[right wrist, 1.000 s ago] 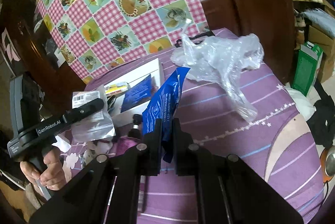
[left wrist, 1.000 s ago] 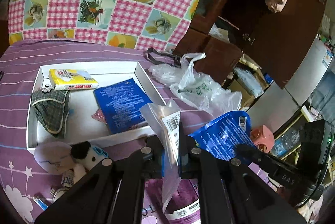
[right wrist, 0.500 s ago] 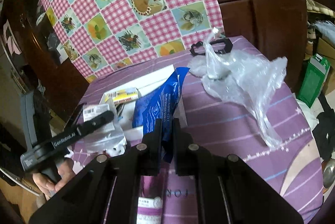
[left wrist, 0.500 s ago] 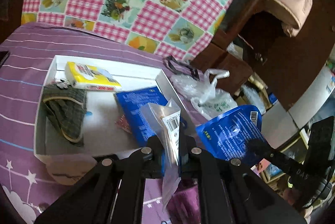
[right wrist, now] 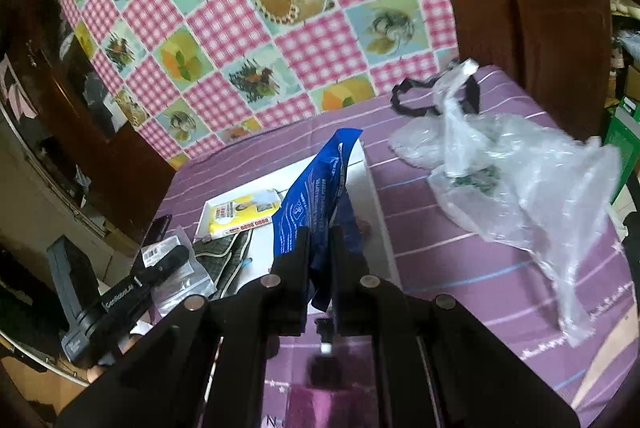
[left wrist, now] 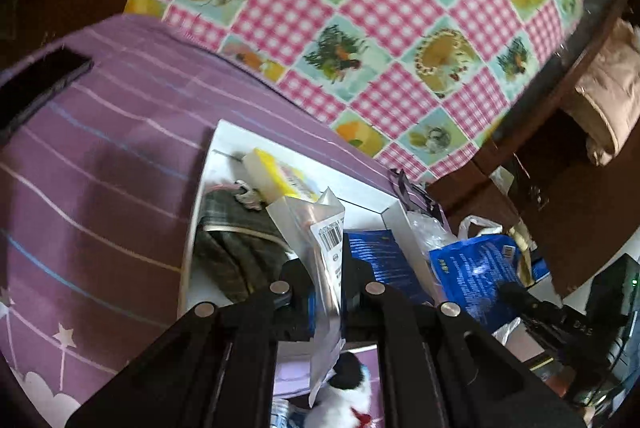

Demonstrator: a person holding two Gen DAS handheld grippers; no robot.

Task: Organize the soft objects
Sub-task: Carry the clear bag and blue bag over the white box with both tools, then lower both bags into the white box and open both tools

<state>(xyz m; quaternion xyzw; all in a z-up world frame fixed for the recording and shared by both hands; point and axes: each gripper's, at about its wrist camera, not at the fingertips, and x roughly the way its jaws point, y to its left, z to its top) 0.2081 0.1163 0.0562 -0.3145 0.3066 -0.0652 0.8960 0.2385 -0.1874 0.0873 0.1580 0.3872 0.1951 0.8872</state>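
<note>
Clear plastic forms the barcode-labelled pouch [left wrist: 320, 236] that the left gripper [left wrist: 326, 268] pinches upright above the white tray [left wrist: 390, 212]. The right gripper [right wrist: 320, 248] is clamped on a blue pouch [right wrist: 316, 196], also over the tray. Inside lie a yellow pack [right wrist: 240, 218], a plaid cloth [left wrist: 236, 252] and another blue packet [left wrist: 376, 256]. A crumpled clear bag [right wrist: 520, 184] rests on the purple bedspread [left wrist: 100, 188].

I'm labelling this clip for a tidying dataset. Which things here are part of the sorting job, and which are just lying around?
Part of the job:
- clear pouch in left claw
- blue packet in right claw
- white tray
- yellow pack and plaid cloth in the tray

Lying about:
- crumpled plastic bag
- black strap
- dark phone
</note>
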